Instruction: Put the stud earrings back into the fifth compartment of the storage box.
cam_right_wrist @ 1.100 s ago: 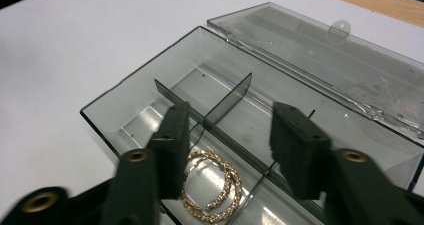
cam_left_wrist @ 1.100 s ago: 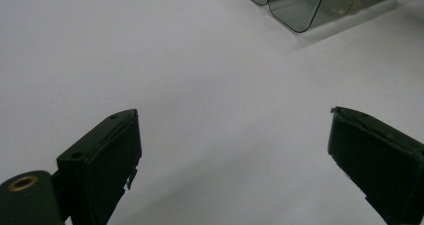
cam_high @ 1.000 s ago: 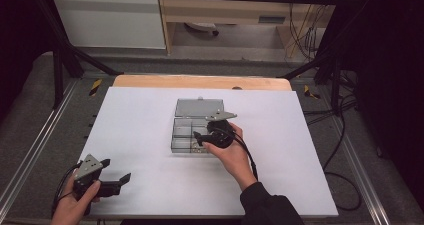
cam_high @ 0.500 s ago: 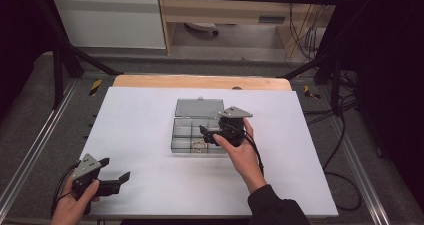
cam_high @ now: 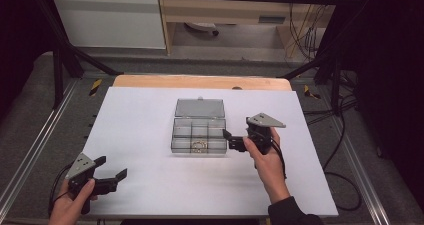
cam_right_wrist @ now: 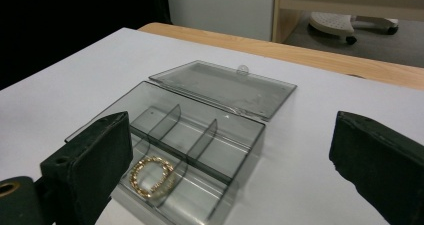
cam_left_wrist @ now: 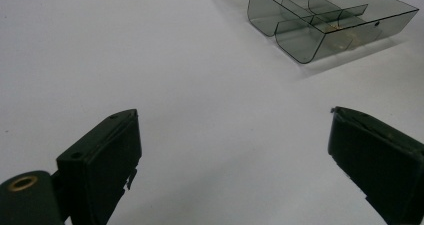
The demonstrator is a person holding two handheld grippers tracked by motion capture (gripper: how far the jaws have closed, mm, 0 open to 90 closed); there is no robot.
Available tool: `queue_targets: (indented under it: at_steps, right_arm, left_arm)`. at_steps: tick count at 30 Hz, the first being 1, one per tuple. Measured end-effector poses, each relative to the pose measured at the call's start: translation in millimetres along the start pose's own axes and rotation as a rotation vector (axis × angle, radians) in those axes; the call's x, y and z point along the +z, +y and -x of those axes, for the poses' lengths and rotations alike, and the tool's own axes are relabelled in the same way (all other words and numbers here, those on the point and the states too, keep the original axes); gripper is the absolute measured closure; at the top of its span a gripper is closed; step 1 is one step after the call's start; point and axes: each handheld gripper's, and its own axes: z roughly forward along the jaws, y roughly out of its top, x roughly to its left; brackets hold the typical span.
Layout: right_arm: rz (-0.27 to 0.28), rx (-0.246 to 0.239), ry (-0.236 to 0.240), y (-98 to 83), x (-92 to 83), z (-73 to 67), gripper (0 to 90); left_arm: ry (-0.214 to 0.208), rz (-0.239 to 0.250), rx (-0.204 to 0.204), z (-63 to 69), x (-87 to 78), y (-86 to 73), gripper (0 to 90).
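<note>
Gold bracelet (cam_right_wrist: 151,176) lies in box (cam_right_wrist: 245,150) just beside right gripper (cam_high: 235,141).

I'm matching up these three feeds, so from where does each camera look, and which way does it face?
High view: above the person's edge of the table, looking forward and down; both hands show, holding the left gripper and right gripper.
Left gripper view: rides the left gripper, looking low across the table toward the clear box; its open black jaws show.
Right gripper view: rides the right gripper, looking down on the box, its lid laid open; its open jaws show.
All three share the box; the high and right gripper views share the gold bracelet.
</note>
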Motion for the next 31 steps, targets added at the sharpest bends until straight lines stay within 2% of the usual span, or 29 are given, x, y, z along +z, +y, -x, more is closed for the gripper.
queue_targets:
  at_steps: [1, 2, 3, 7, 9, 17, 21, 22, 25, 27, 31]
  right_arm:
    - [0.013, 0.006, -0.012, -5.6, -8.2, 5.9, 5.0]
    - [0.013, 0.006, -0.012, -5.6, -8.2, 5.9, 5.0]
    - [0.037, 0.011, -0.025, -11.8, -16.7, 11.6, 5.1]
    - [0.059, 0.026, -0.039, -21.8, -28.8, 19.7, 5.2]
    - [0.061, 0.029, -0.051, -30.9, -39.9, 26.4, 4.9]
    - [0.065, 0.046, -0.074, -52.9, -63.3, 39.4, 4.4]
    - [0.042, 0.049, -0.09, -68.2, -71.0, 43.9, 4.1]
    - [0.026, 0.06, -0.094, -76.6, -72.8, 46.7, 4.0]
    - [0.003, 0.067, -0.099, -83.6, -72.7, 49.3, 3.9]
    - [-0.028, 0.053, -0.121, -87.4, -70.2, 51.5, 3.9]
    - [-0.127, 0.017, -0.159, -92.9, -57.8, 54.2, 3.8]
  left_arm:
    - [0.001, 0.0, -0.002, -0.1, -0.2, -0.1, 7.2]
    - [0.0, 0.002, -0.003, -0.1, -0.3, -0.2, 7.2]
    - [-0.001, 0.003, -0.005, -0.2, -0.5, -0.4, 7.2]
    - [0.002, 0.011, -0.013, -2.1, -1.6, -0.4, 7.2]
    - [0.003, 0.016, -0.018, -2.1, -2.3, 0.0, 7.2]
    - [0.004, 0.03, -0.021, -2.8, -4.5, 0.5, 7.2]
    - [0.005, 0.031, -0.021, -3.0, -4.9, 0.8, 7.2]
    - [0.007, 0.03, -0.018, -2.7, -4.8, 1.1, 7.2]
    - [0.006, 0.024, -0.014, -1.5, -3.5, 1.5, 7.2]
    - [0.004, 0.019, -0.008, -0.8, -2.8, 1.5, 7.2]
    - [0.002, 0.017, -0.005, -0.5, -2.4, 1.4, 7.2]
